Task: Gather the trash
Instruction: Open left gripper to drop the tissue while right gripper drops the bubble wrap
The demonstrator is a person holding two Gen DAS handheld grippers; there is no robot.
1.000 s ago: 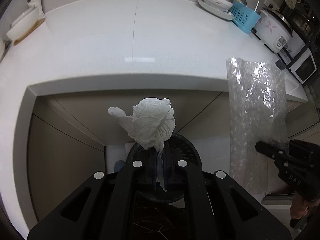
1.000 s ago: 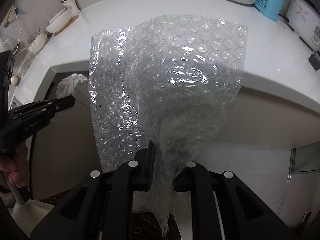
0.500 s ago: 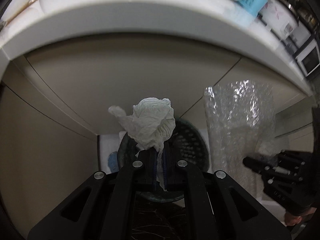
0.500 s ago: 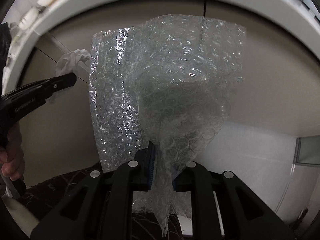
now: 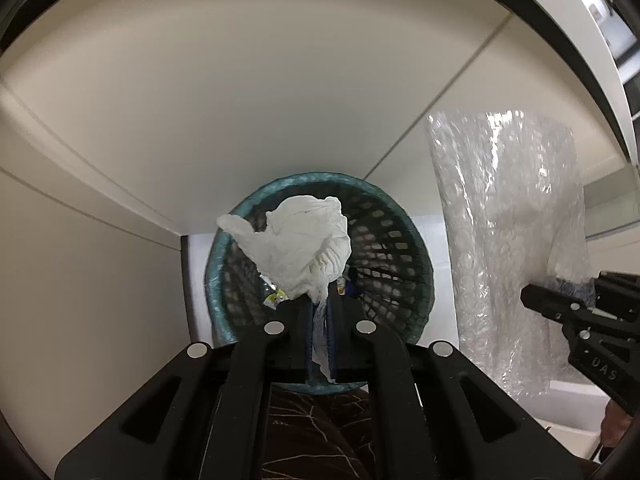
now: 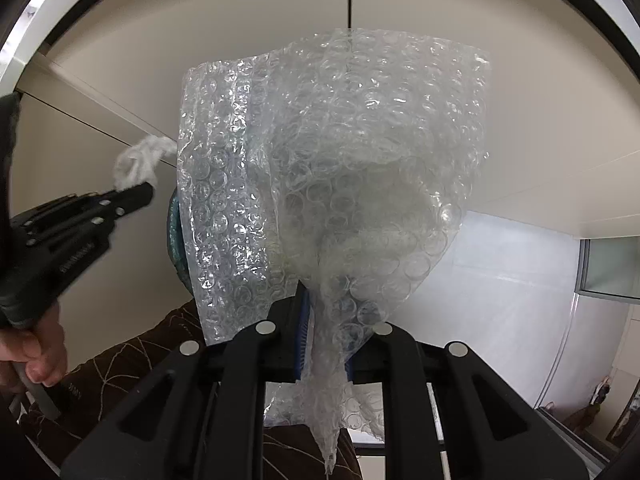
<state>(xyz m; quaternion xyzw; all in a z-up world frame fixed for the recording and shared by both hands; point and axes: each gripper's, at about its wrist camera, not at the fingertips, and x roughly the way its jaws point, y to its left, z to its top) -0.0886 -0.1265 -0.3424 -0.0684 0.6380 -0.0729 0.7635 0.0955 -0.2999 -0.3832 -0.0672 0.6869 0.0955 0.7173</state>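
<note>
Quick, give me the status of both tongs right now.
Left tongs: shut on the crumpled white paper tissue, above the round teal basket.
Right tongs: shut on the clear bubble wrap sheet.

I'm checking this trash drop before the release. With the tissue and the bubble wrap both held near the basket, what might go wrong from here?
1. The bubble wrap, clamped in the right gripper, hangs beside the teal basket, not over it; released here, it would likely land on the floor.
2. The sheet looks about as wide as the basket's mouth, so it may catch on the rim.
3. A strip of the crumpled tissue is pinched in the left gripper and may cling when the jaws open.
</note>
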